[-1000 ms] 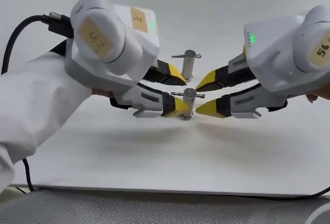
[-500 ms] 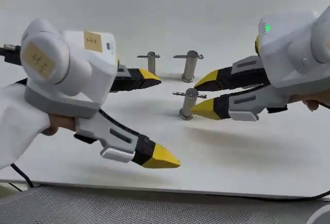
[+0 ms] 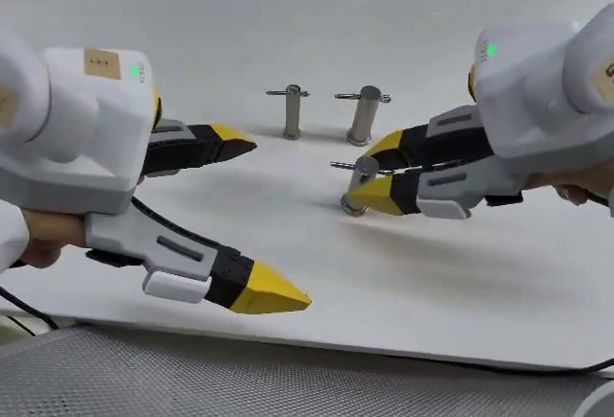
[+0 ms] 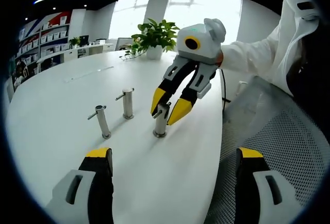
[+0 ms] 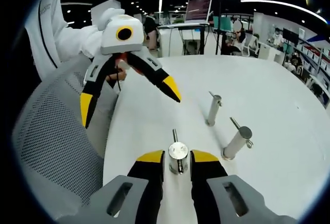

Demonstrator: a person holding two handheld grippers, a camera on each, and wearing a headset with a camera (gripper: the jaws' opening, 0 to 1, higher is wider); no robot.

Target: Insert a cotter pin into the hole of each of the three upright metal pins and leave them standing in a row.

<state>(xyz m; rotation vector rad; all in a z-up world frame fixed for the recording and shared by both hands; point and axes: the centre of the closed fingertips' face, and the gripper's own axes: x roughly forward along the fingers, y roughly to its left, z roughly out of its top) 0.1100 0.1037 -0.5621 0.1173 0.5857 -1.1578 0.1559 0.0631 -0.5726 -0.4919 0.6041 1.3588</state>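
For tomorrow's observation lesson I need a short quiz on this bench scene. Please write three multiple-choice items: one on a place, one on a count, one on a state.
1. Which pin stands between the jaws of the right gripper? A: the far left one. B: the far right one. C: the nearest pin.
2. How many upright metal pins stand on the table? A: two. B: three. C: four.
3. The left gripper is: A: open, holding nothing. B: shut on a pin. C: shut on a cotter pin.

Key: 1 C, its yellow jaws close on that pin's sides. 2 B, two stand behind and one in front. 3 A, its jaws are spread wide over bare table.
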